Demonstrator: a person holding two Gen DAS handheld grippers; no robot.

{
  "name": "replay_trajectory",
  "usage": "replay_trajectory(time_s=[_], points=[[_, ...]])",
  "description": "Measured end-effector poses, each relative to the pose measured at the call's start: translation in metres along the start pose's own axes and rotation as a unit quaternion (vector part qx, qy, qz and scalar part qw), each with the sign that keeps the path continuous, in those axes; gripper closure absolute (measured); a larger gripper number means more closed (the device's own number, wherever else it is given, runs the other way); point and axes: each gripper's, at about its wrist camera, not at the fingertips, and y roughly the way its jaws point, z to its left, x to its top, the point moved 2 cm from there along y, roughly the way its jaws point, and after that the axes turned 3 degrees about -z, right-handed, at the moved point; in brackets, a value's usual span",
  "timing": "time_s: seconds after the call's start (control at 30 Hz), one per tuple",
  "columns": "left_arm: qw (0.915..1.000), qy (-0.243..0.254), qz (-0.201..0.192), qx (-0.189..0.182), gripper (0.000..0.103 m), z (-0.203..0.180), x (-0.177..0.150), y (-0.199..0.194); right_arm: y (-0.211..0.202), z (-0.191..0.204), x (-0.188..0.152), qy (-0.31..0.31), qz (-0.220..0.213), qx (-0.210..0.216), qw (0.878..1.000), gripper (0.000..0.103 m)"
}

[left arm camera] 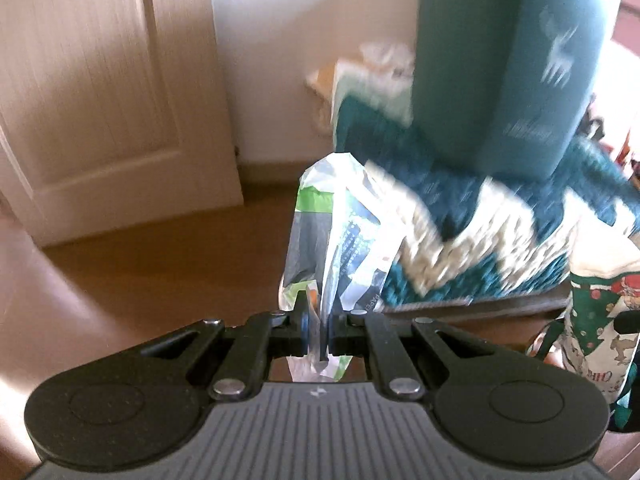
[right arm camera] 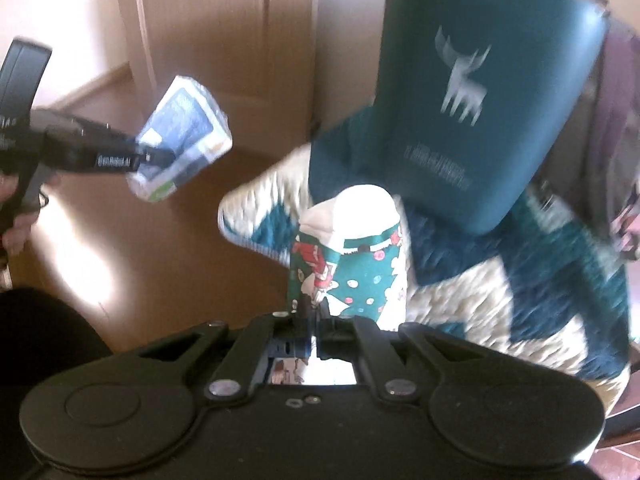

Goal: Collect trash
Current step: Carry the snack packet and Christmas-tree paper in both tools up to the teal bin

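Teal box (right arm camera: pixel 480 120): upper right, on patterned rug (right arm camera: pixel 520 300).
Festive paper cup (right arm camera: pixel 352 256): frame centre, pinched by right claw (right arm camera: pixel 314 320).
Plastic wrapper (left arm camera: pixel 344 232): centre, pinched by left claw (left arm camera: pixel 319 332).
Step, judged: both pieces collected; next needs a bin, none visible.

White panelled door (left arm camera: pixel 100 92); pale wall (left arm camera: pixel 280 60); sunlit brown floor (left arm camera: pixel 160 264).

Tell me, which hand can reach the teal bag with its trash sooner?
Probably right. The right fingers pinch Christmas paper, and the bag stands straight ahead. The left fingers hold a wrapper, and from there the bag sits off to one side.
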Motion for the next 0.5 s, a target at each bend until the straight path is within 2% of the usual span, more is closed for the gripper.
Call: replay_trajectory(time_s=[0.23, 0.5], points=[[0.998, 0.02, -0.06, -0.005, 0.095, -0.034, 0.043, -0.066, -0.073, -0.011, 0.048, -0.029, -0.098, -0.018, 0.995, 0.103], [0.9909, 0.035, -0.13, -0.011, 0.095, -0.068, 0.099, -0.124, -0.137, -0.032, 0.109, -0.071, -0.203, -0.054, 0.975, 0.103]])
